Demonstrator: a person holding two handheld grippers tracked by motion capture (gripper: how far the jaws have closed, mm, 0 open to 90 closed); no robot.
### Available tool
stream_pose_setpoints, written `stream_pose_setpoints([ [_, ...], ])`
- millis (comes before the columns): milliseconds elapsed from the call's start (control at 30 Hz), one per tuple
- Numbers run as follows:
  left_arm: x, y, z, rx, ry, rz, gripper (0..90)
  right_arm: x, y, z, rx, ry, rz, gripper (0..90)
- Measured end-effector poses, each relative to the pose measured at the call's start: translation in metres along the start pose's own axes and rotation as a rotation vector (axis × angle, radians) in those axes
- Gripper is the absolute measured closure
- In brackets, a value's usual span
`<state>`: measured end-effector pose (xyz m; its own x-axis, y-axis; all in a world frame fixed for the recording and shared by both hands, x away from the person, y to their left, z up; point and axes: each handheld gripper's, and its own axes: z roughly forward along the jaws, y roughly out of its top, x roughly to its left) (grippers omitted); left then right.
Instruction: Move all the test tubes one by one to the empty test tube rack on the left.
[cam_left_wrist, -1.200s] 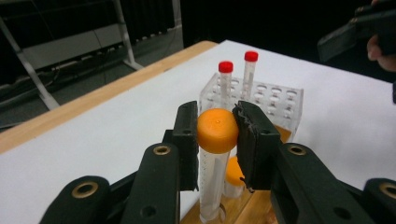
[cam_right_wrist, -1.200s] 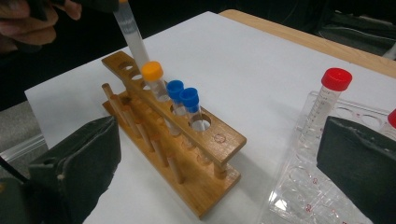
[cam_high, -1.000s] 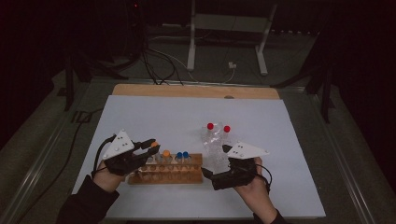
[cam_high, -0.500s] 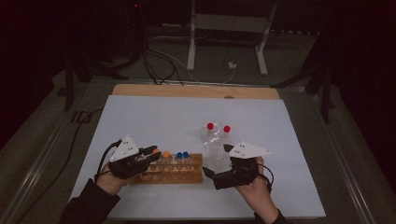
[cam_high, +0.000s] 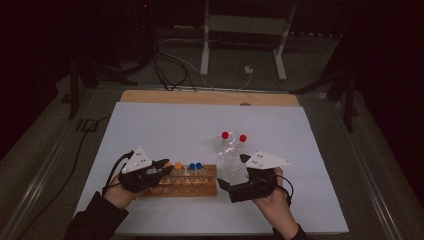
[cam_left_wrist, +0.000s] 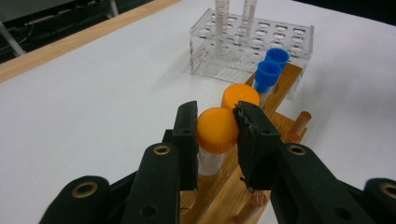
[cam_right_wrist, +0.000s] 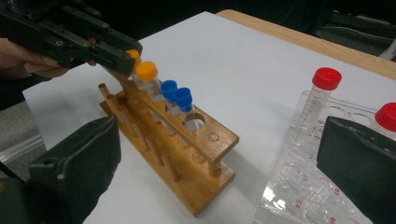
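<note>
A wooden rack (cam_high: 185, 189) lies near the table's front edge with two orange-capped and two blue-capped tubes (cam_left_wrist: 268, 74) standing in it. My left gripper (cam_left_wrist: 215, 112) is shut on the end orange-capped tube (cam_left_wrist: 216, 135), its pads pressing on the cap from both sides while the tube sits in its hole. The second orange cap (cam_left_wrist: 240, 96) stands just behind. My right gripper (cam_high: 233, 171) hangs open beside the rack's right end, nothing between its jaws. In the right gripper view its wide jaws frame the rack (cam_right_wrist: 205, 140) and my left gripper (cam_right_wrist: 123, 58) at the far end.
A clear plastic rack (cam_high: 231, 160) with two red-capped tubes (cam_high: 225, 135) stands just right of the wooden one, close to my right gripper. White sheet (cam_high: 175, 125) covers the table; a wooden strip (cam_high: 210, 97) runs along its far edge. Cables lie on the floor beyond.
My left gripper has sunk a little toward the rack's left end and tilted slightly. The right gripper has kept still.
</note>
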<state>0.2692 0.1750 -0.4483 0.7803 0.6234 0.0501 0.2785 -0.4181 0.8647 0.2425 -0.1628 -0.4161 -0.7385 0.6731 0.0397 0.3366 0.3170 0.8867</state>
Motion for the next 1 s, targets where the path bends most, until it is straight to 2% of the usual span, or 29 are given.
stream_pose_setpoints([
  [100,0.001,-0.001,0.002,0.015,-0.003,0.006,71.9,-0.001,0.000,0.000,0.001,0.001,0.001,0.0],
  [400,0.007,-0.004,0.001,0.004,-0.042,-0.016,71.3,-0.002,0.001,-0.001,-0.005,0.000,0.004,0.0],
  [600,0.007,-0.005,0.000,-0.004,-0.056,-0.002,69.4,-0.005,0.002,-0.004,-0.014,-0.005,0.005,0.0],
  [667,0.006,-0.005,-0.001,-0.010,-0.063,0.001,62.8,-0.006,0.002,-0.005,-0.014,-0.010,0.003,0.0],
  [733,0.006,-0.005,-0.002,-0.014,-0.072,0.005,60.4,-0.008,0.003,-0.007,-0.017,-0.012,0.004,0.0],
  [833,0.005,-0.003,-0.006,-0.028,-0.060,0.007,49.6,-0.010,0.004,-0.009,-0.026,-0.021,0.002,0.0],
  [967,0.005,-0.003,-0.013,-0.062,-0.048,-0.011,32.0,-0.017,0.006,-0.014,-0.040,-0.042,0.009,0.0],
  [1000,0.005,-0.002,-0.015,-0.067,-0.033,-0.019,26.5,-0.019,0.006,-0.015,-0.043,-0.049,0.012,0.0],
])
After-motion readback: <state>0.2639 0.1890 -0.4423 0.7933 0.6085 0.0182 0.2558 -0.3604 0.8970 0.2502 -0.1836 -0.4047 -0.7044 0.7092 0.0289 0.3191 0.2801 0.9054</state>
